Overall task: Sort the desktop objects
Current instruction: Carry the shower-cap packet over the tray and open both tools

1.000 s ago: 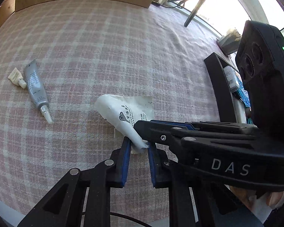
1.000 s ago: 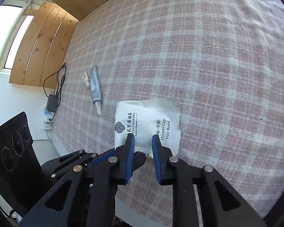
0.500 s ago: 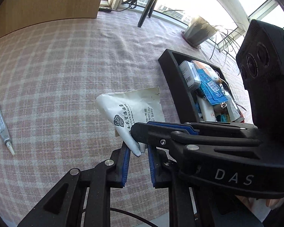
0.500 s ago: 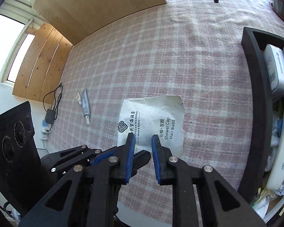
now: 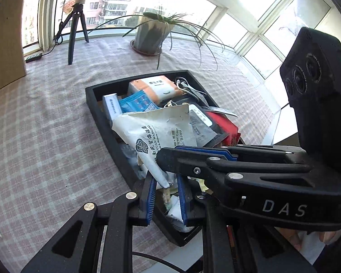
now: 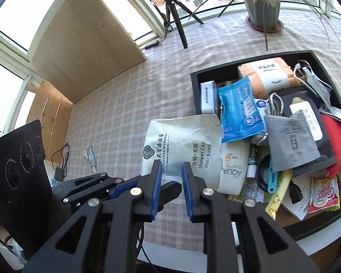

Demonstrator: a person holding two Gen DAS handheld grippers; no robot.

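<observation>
While I hold the crumpled white paper shower-cap packet (image 6: 181, 145) clamped in both grippers, left gripper (image 5: 165, 183) on its corner, right gripper (image 6: 170, 170) on its lower edge, it hangs over the near-left rim of the black rectangular plastic tray (image 6: 194, 86), its printed face stretching toward the clutter; both tongs pitch steeply downward.

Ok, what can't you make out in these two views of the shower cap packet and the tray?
- Shower cap packet: left wrist view, its lower right corner is hidden behind the right gripper.
- Black tray: right wrist view, the packet covers its left wall; the near right corner is cut off by the edge.
- Tube: too small to read.
</observation>
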